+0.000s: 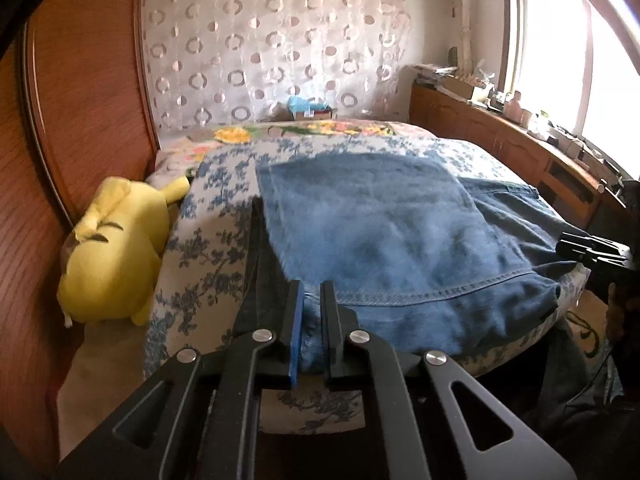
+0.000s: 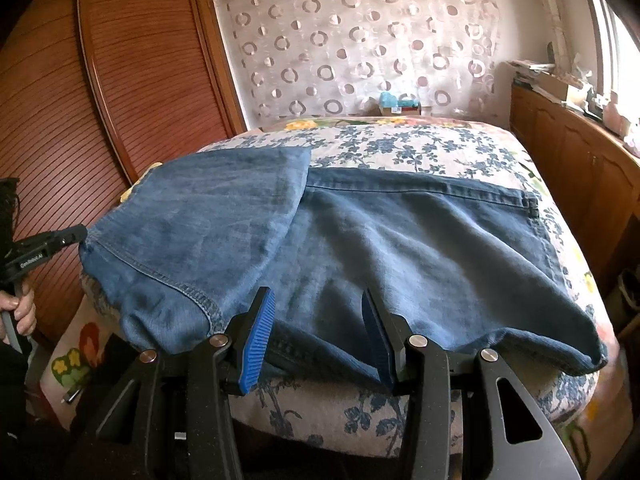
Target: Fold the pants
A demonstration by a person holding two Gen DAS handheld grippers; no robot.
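Blue denim pants [image 1: 384,236] lie on the flowered bed, with the lighter leg end folded back over the darker waist part; they also show in the right wrist view [image 2: 360,248]. My left gripper [image 1: 312,292] is shut on the near folded edge of the pants at their left end. My right gripper [image 2: 316,308] is open, its blue-padded jaws astride the pants' near edge without pinching it. The left gripper shows in the right wrist view [image 2: 76,236] at the pants' left corner. The right gripper shows at the right edge of the left wrist view [image 1: 576,244].
A yellow plush toy [image 1: 116,252] lies left of the bed against the wooden headboard [image 1: 80,100]. A wooden cabinet [image 2: 580,168] with clutter runs along the right wall under the window. A patterned curtain [image 2: 360,40] hangs behind. A small box [image 2: 400,106] sits at the bed's far end.
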